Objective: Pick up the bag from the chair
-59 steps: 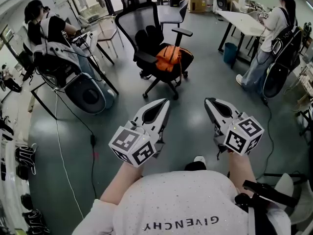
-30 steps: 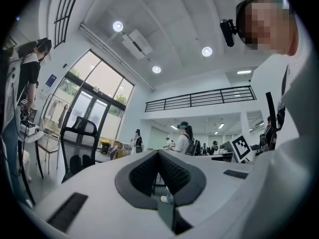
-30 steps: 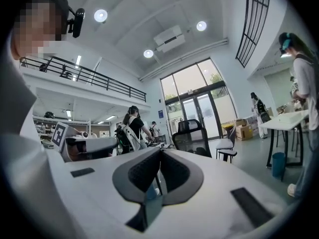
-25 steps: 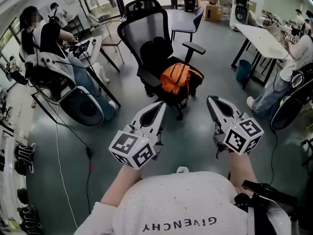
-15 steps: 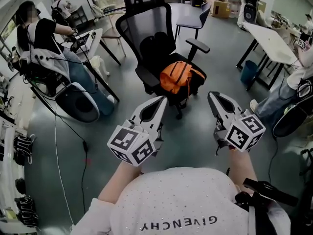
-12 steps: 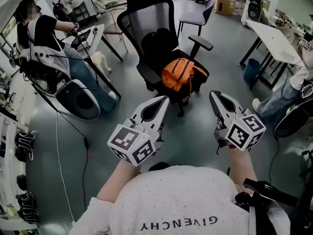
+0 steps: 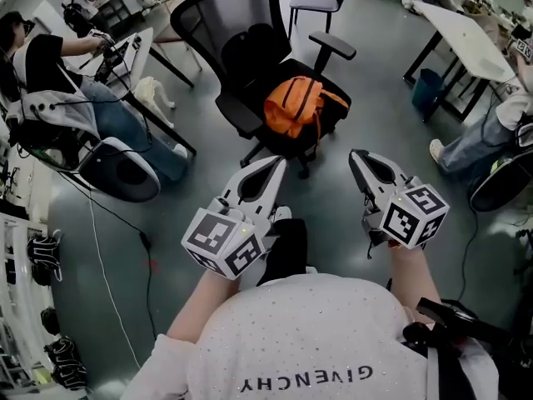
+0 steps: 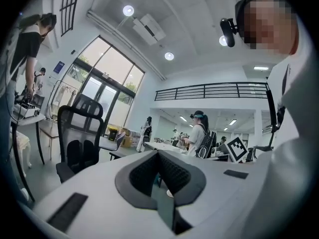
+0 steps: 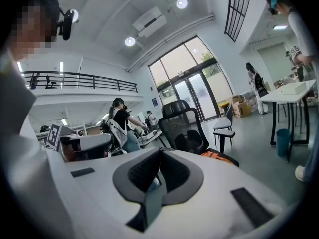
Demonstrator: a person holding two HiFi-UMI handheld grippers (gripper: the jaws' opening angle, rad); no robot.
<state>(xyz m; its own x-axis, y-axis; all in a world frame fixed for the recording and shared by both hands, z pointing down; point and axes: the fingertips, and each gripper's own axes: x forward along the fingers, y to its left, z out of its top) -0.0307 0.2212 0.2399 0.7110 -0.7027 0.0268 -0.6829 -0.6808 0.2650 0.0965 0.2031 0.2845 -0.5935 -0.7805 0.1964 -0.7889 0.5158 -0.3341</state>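
Observation:
The orange bag [image 7: 296,107] lies on the seat of a black mesh office chair [image 7: 236,23], its straps hanging toward the seat's front edge. My left gripper [image 7: 276,164] is held out short of the chair, shut and empty, its tip below and left of the bag. To the bag's lower right my right gripper [image 7: 356,156] is likewise shut on nothing. In the right gripper view a strip of the bag [image 9: 220,157] shows over the gripper [image 9: 160,151], beside the chair [image 9: 183,126]. The left gripper view shows its gripper [image 8: 158,154] and the chair [image 8: 79,133]; the bag is hidden.
A person sits at a desk [image 7: 125,52] on the left, with a round grey machine [image 7: 117,169] and a floor cable [image 7: 93,232] nearby. A white table [image 7: 466,27] and a blue bin [image 7: 428,86] stand at the right, beside another person [image 7: 487,140].
The chair and bag have come closer and slid lower in the head view as I walked toward them. Both grippers stay shut, held out in front.

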